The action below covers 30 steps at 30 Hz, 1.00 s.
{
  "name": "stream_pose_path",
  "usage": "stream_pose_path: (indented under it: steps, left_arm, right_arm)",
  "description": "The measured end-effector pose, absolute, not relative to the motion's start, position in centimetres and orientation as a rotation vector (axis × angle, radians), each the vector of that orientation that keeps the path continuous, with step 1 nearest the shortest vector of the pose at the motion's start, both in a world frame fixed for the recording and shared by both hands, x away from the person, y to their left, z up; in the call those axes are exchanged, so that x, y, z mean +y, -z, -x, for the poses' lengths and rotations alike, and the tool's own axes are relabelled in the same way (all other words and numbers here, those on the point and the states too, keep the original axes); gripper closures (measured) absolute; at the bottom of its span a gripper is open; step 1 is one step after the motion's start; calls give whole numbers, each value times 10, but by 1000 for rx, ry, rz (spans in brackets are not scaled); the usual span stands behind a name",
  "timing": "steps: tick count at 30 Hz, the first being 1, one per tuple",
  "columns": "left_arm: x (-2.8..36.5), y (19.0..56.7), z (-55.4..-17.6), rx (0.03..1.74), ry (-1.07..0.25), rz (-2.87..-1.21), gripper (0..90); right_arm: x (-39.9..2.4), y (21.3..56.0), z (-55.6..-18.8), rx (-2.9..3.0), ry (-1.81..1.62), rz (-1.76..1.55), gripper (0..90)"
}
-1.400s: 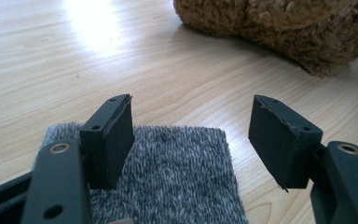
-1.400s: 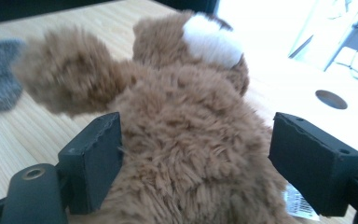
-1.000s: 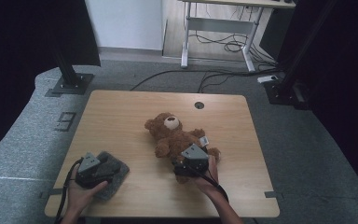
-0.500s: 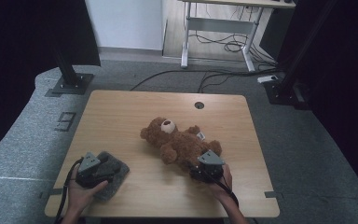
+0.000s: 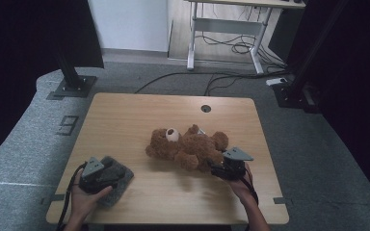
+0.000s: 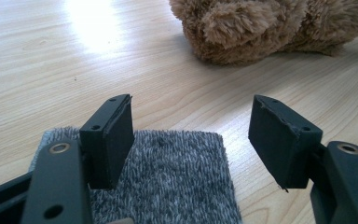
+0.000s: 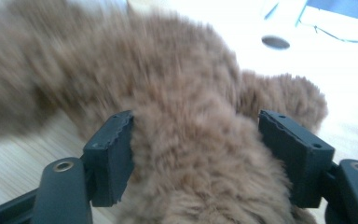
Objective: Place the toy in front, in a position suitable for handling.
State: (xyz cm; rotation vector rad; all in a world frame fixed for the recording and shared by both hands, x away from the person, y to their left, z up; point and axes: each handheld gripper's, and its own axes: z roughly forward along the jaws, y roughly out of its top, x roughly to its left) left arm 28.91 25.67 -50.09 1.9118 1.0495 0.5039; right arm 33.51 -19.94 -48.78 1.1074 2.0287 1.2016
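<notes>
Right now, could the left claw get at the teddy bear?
Probably yes: the left claw rests open over the grey cloth, and bare table lies between it and the teddy bear.

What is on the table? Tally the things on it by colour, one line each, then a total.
Brown: 1, the teddy bear, lying on its side.
Grey: 1, the knitted cloth, flat at the near left corner.
Total: 2 things on the wooden table.

Teddy bear (image 5: 188,147) blocks mid-table; far tabletop (image 5: 125,113) seems open for passing.
</notes>
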Motion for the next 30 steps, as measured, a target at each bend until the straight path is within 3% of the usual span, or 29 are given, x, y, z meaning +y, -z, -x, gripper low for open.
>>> stream_pose_path:
  steps: [5, 8, 18, 24, 30]
  left_arm:
    - [255, 501, -289, 1045, -503, -1912, 310]
    - [254, 501, -289, 1040, -498, -1912, 310]
    - [253, 503, -291, 1039, -495, -1923, 310]
    - [256, 502, -289, 1044, -498, -1910, 309]
    - [261, 500, -289, 1055, -505, -1897, 309]
  right_arm:
    - [-195, 468, -338, 2009, -1231, -1084, 258]
    - [-181, 459, -355, 2022, -1243, -1120, 194]
    - [-158, 485, -392, 2121, -1185, -1283, 92]
    - [-145, 502, -380, 2141, -1224, -1117, 250]
    - [-149, 510, -359, 2148, -1283, -996, 322]
